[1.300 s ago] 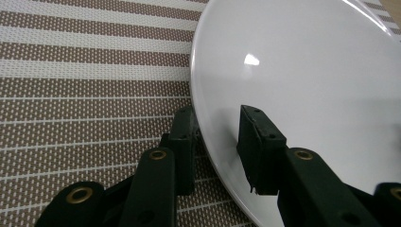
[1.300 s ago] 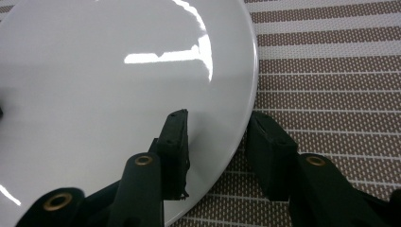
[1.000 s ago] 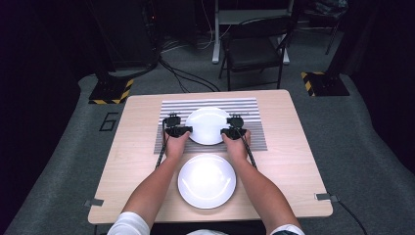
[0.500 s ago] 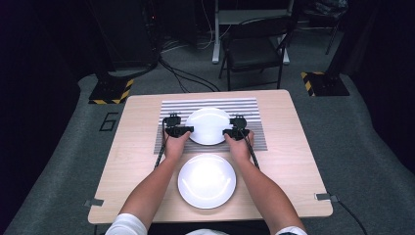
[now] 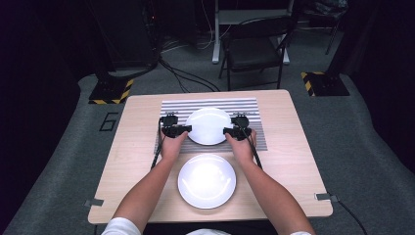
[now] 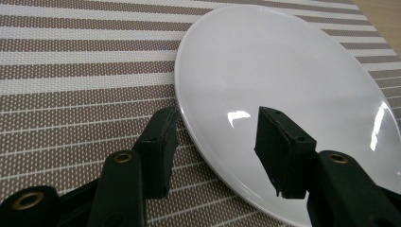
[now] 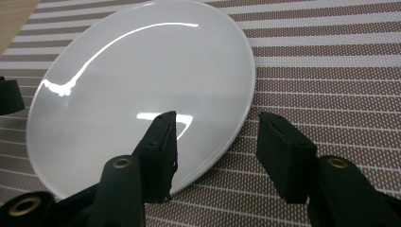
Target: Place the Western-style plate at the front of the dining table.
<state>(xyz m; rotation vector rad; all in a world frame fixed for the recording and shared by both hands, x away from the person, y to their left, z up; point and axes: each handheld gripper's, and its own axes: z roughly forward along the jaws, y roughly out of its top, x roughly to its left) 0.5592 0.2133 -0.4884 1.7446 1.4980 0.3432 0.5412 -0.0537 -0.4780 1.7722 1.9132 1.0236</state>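
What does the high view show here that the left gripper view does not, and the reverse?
High view: a second white plate nearer the person, both forearms, the right hand-held gripper, the wooden table and a chair beyond it.

Left gripper view: the left hand-held gripper up close, jaws open and straddling the far plate's rim.

Both: the far white plate lying on the striped mat.
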